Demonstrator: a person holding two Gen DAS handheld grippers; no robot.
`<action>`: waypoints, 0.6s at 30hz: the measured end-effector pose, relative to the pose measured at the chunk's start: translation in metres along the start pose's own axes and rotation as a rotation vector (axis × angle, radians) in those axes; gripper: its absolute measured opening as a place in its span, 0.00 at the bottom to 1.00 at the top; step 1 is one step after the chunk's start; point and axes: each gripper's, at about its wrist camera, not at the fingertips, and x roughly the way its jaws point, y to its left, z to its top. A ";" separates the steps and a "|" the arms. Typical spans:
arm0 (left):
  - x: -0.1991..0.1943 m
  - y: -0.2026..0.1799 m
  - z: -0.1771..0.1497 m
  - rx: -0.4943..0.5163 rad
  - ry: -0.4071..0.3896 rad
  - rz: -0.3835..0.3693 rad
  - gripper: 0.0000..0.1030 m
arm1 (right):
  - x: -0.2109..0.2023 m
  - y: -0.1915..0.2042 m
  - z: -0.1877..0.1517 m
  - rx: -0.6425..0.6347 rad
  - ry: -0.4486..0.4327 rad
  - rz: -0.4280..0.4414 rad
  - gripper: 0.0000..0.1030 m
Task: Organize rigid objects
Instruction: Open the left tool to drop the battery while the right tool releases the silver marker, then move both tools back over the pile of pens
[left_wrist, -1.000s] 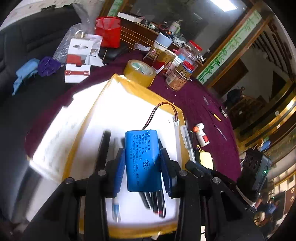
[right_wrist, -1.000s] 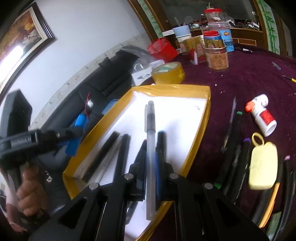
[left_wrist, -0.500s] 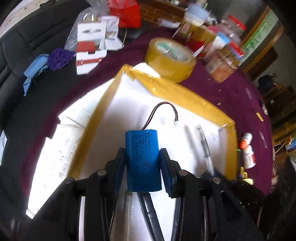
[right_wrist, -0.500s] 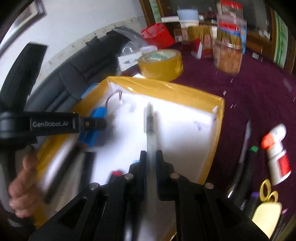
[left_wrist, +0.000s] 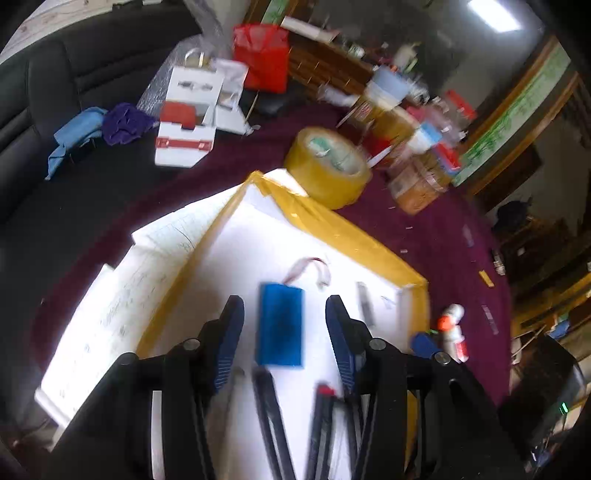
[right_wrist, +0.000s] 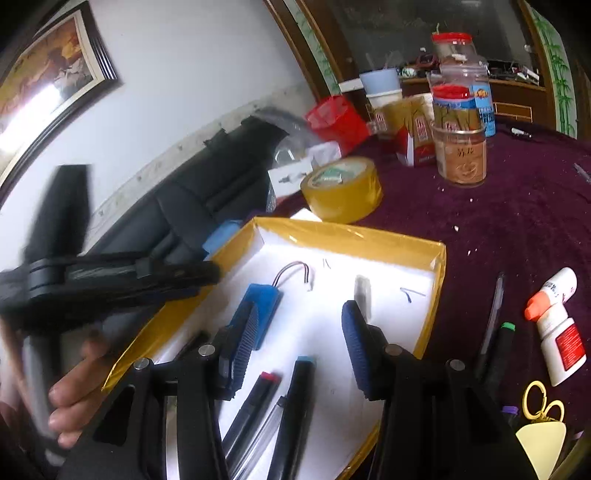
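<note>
Covered in a dark purple cloth (right_wrist: 498, 221). Carried a yellow-rimmed tray (right_wrist: 436, 291) near the edge, with a roll of yellow tape (right_wrist: 341, 190) just beyond the far rim. Also bore a glass jar (right_wrist: 460, 155), a white bottle (right_wrist: 557, 325), loose pens (right_wrist: 493, 314) beside the tray.

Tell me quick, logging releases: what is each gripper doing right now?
Left gripper: open, holding nothing; the blue battery pack lies in the tray.
Right gripper: open, empty.
</note>
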 end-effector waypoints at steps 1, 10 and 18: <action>-0.010 -0.003 -0.009 0.009 -0.017 -0.014 0.43 | -0.002 0.001 0.000 -0.005 -0.010 0.003 0.41; -0.067 -0.044 -0.088 0.124 -0.055 -0.140 0.47 | -0.084 -0.002 -0.043 0.061 -0.072 0.139 0.41; -0.056 -0.116 -0.141 0.288 0.061 -0.219 0.47 | -0.198 -0.093 -0.120 0.288 -0.106 -0.097 0.23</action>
